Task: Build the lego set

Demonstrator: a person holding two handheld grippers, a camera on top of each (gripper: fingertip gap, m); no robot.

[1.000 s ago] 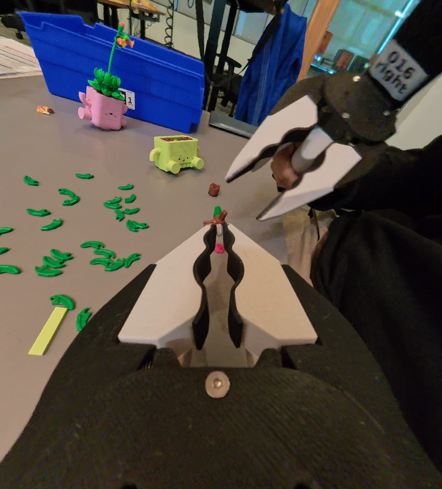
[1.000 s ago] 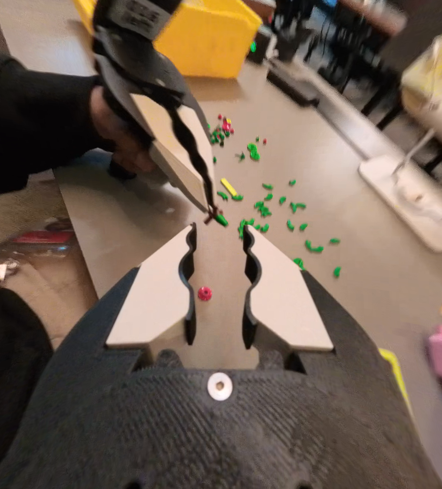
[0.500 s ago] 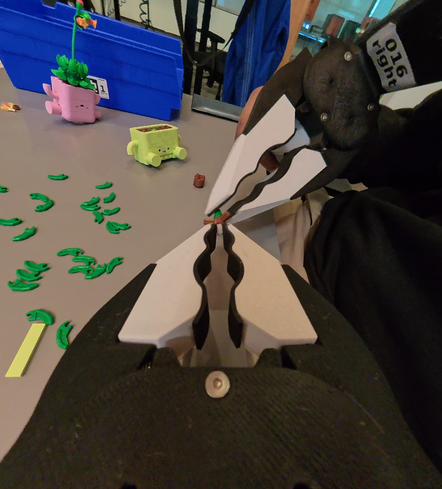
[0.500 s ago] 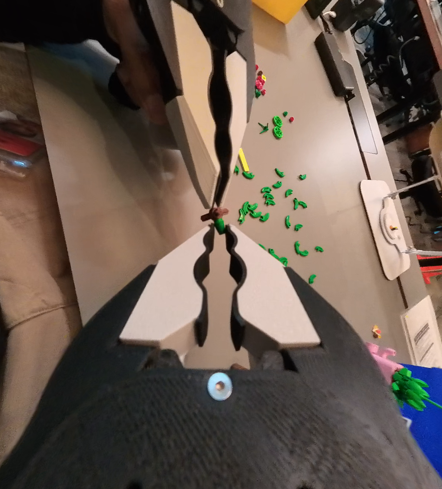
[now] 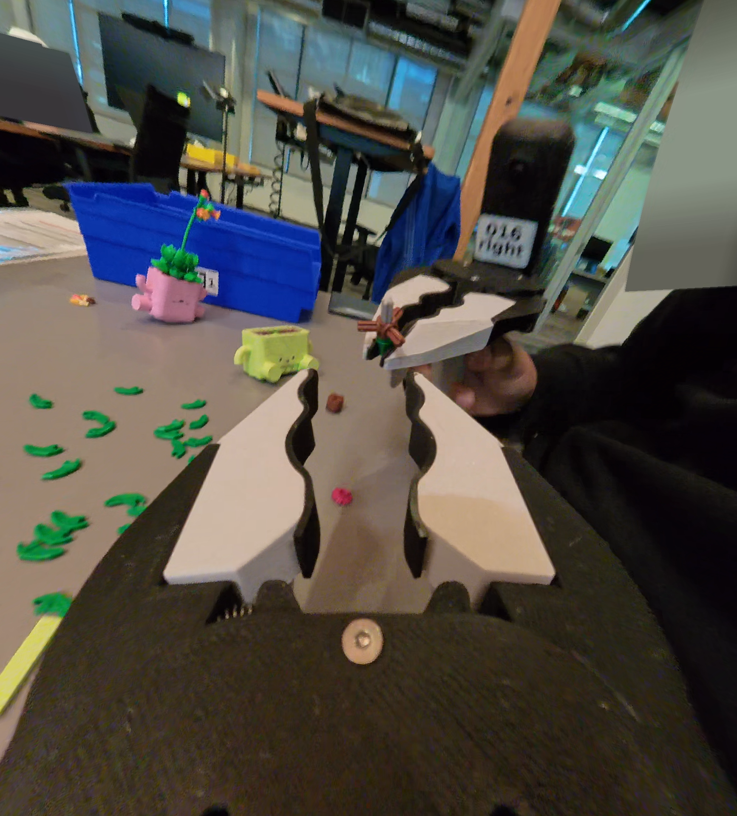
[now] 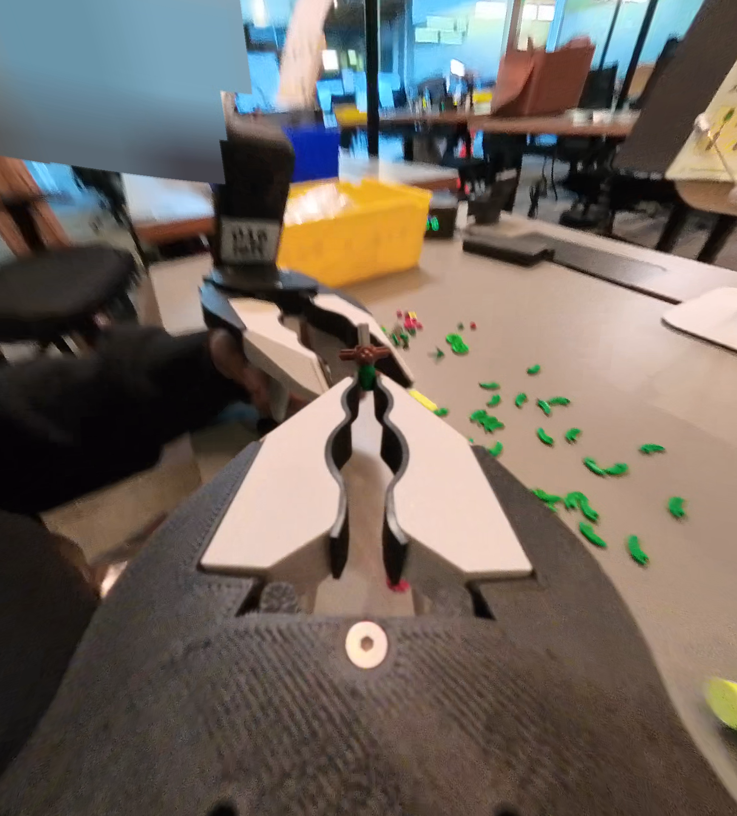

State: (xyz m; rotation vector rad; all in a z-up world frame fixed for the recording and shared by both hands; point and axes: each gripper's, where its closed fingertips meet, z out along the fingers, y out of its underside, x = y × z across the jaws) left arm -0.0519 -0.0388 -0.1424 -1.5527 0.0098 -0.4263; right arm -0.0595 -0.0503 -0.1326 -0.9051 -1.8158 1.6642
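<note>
The right gripper [image 6: 366, 383] was pinched nearly closed on a small stem piece [image 6: 365, 363], green base, brown cross spokes and grey pin, held above the grey table [image 6: 578, 366]. The left gripper [image 5: 360, 382] stood wide apart, holding nothing, above a pink stud [image 5: 341, 496] on the table.

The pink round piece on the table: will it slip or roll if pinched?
The pink round piece looks tiny and probably light, so the left gripper could easily flick it. Its round outline suggests rolling if tipped on edge; lying flat, it likely stays put.
</note>
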